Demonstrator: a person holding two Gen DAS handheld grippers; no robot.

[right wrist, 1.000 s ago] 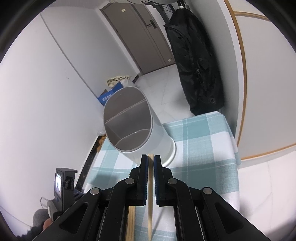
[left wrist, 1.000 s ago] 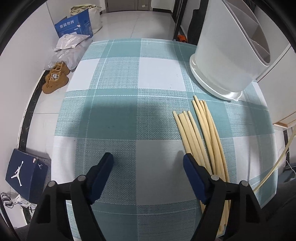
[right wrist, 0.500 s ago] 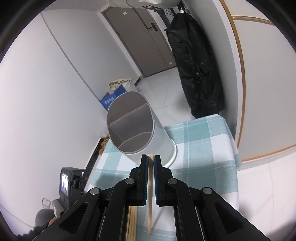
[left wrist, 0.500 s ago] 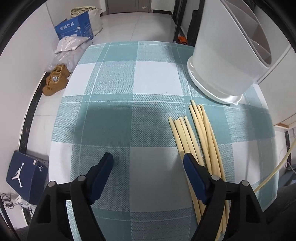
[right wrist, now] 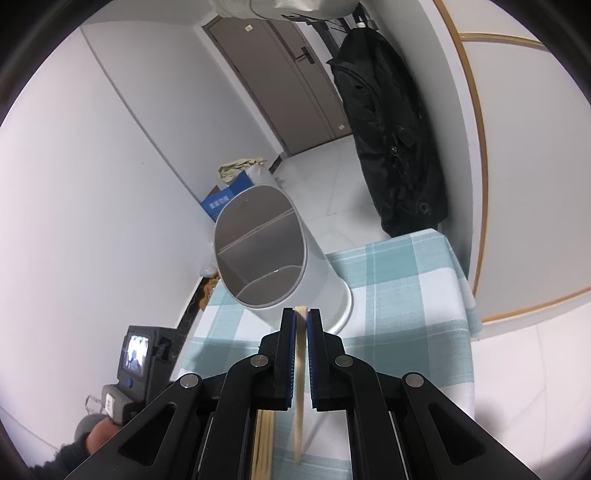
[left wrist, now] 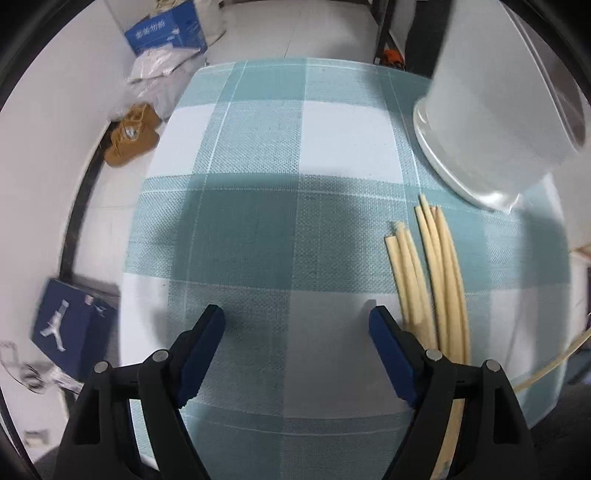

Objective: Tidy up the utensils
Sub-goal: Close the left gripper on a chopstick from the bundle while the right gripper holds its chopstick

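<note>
Several pale chopsticks [left wrist: 436,280] lie side by side on the teal checked tablecloth [left wrist: 280,236], right of centre in the left wrist view. My left gripper [left wrist: 297,325] is open and empty, low over the cloth just left of them. The white utensil holder [left wrist: 495,110] stands at the far right. My right gripper [right wrist: 301,321] is shut on one chopstick [right wrist: 300,373], held up in the air in front of the holder's open top [right wrist: 258,251], which has dividers inside. The lying chopsticks [right wrist: 264,443] show below it.
On the floor left of the table are a blue cardboard box [left wrist: 166,31], brown shoes [left wrist: 131,134] and a dark blue shoe box [left wrist: 70,328]. A black bag [right wrist: 395,147] hangs by the wall. The other handheld device [right wrist: 138,358] is at the lower left in the right wrist view.
My left gripper has drifted left and slightly back, so the chopsticks and holder sit further right. My right gripper has lifted a little, still holding the chopstick; the holder appears smaller and higher.
</note>
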